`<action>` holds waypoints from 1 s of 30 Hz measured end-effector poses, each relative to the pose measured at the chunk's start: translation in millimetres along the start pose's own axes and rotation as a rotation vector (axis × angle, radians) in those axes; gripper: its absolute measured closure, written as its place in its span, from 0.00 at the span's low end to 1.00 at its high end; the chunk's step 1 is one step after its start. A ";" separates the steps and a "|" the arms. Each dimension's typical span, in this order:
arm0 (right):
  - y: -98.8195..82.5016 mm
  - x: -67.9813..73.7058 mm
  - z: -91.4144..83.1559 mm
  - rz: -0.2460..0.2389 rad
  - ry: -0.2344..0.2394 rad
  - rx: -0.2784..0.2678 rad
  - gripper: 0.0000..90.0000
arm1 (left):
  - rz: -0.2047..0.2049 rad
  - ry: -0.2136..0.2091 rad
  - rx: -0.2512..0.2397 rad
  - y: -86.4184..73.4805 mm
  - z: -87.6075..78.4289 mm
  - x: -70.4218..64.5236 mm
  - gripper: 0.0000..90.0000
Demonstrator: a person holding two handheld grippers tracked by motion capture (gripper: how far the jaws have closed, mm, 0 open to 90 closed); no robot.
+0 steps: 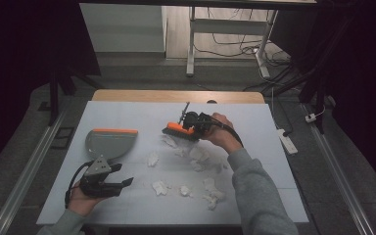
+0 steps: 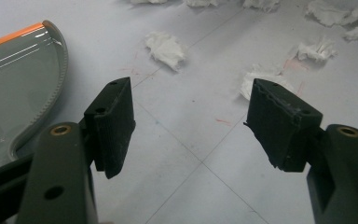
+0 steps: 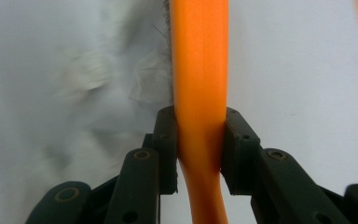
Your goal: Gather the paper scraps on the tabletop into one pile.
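Currently we see the right gripper [image 3: 199, 154] clamped on the orange brush [image 3: 200, 70] near the table's [image 1: 127, 110] far middle; bristles mostly hidden, paper scraps [image 3: 86, 70] blurred. Left gripper [image 2: 191, 121] gapes, empty, beside the dustpan [image 2: 14, 79], which is cut off at the frame edge.

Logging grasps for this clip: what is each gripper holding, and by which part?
The right gripper is shut on the brush, clamping its orange back. The left gripper is open and holds nothing.
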State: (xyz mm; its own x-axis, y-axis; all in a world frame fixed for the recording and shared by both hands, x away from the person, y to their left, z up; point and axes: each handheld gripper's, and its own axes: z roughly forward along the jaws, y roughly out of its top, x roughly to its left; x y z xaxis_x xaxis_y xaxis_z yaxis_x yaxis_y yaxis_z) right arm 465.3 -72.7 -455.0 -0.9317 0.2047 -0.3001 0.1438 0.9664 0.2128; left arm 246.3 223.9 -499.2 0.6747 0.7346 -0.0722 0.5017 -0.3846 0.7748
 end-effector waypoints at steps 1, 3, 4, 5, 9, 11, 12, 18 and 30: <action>-2.1 5.2 -1.9 -0.015 0.001 0.004 0.78 | 0.001 0.001 -0.002 -0.1 -0.3 -0.1 0.36; -7.6 15.9 -6.1 -0.035 -0.003 0.007 0.78 | 0.002 0.000 0.000 0.3 -0.5 0.3 0.36; -10.7 19.7 -9.0 -0.036 0.009 -0.002 0.78 | 0.003 -0.001 0.000 0.5 -0.3 0.3 0.36; -13.8 23.0 -12.2 -0.033 0.018 -0.014 0.78 | 0.002 -0.001 0.000 0.7 0.2 0.1 0.36; -23.6 25.3 -29.1 -0.002 0.028 -0.078 0.78 | 0.004 0.003 0.000 1.5 0.4 -0.7 0.36; -25.4 22.5 -37.3 0.010 0.002 -0.106 0.78 | 0.002 0.005 -0.001 1.6 0.2 -0.7 0.36; -25.3 21.0 -40.6 0.023 -0.007 -0.115 0.78 | 0.001 0.006 -0.001 1.6 0.4 -0.6 0.36; -11.1 7.2 -35.8 0.054 -0.037 -0.131 0.78 | 0.001 0.007 0.003 1.4 1.0 -0.3 0.36; 19.6 15.1 2.5 -0.057 -0.012 -0.042 0.78 | -0.010 0.010 -0.009 -0.8 -1.3 2.5 0.36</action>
State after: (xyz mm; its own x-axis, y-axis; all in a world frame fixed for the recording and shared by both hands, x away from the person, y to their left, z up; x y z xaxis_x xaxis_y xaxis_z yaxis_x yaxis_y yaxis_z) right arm 455.0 -50.3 -457.7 -0.9338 0.1516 -0.3242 0.0762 0.9693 0.2338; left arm 246.9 226.7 -499.1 0.6642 0.7440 -0.0736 0.5036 -0.3725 0.7795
